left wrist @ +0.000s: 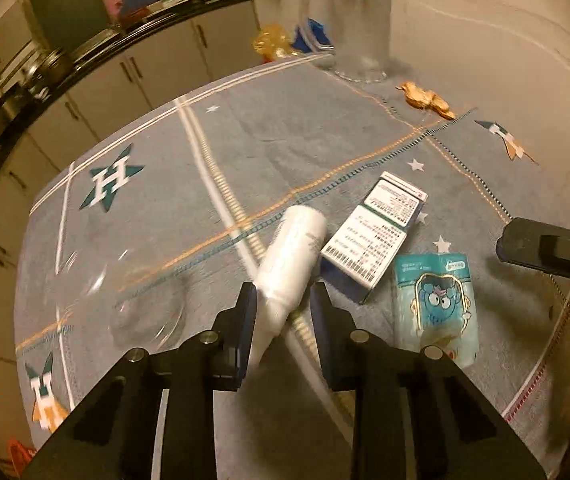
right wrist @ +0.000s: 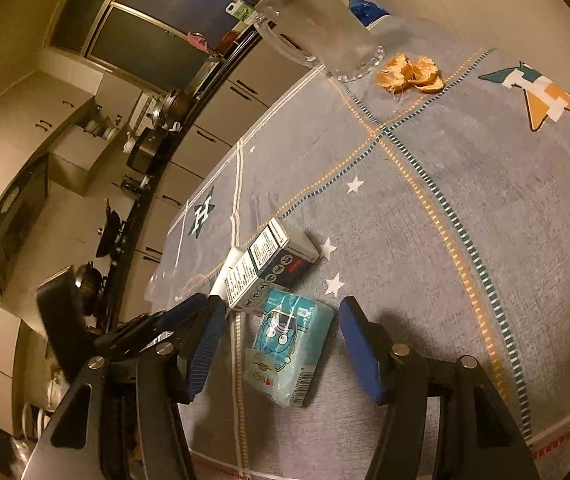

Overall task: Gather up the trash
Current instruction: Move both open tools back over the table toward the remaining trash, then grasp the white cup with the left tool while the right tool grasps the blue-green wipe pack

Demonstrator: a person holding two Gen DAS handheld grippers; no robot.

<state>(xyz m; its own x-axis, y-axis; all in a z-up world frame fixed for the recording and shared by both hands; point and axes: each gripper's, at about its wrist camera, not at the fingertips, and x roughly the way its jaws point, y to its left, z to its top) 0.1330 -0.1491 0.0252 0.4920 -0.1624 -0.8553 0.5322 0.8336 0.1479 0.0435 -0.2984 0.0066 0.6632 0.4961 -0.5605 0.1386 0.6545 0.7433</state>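
A white plastic bottle [left wrist: 293,252] lies tilted on the grey tablecloth [left wrist: 285,140]. My left gripper [left wrist: 283,292] is shut on its narrow lower part, with both pads against its sides. Beside it lies a white and green carton [left wrist: 373,240] and a light blue tissue pack [left wrist: 435,304] with a cartoon print. In the right wrist view the tissue pack [right wrist: 289,348] lies between the wide-apart fingers of my right gripper [right wrist: 281,302], which is open and not touching it. The carton [right wrist: 269,264] lies just beyond. Orange peel [right wrist: 413,72] sits farther back.
A tall glass mug [left wrist: 361,28] stands at the table's far edge, with a blue object behind it. A clear glass bowl [left wrist: 125,300] sits left of my left gripper. Kitchen cabinets [left wrist: 145,64] and a dark counter run along the left. My right gripper [left wrist: 545,252] enters from the right.
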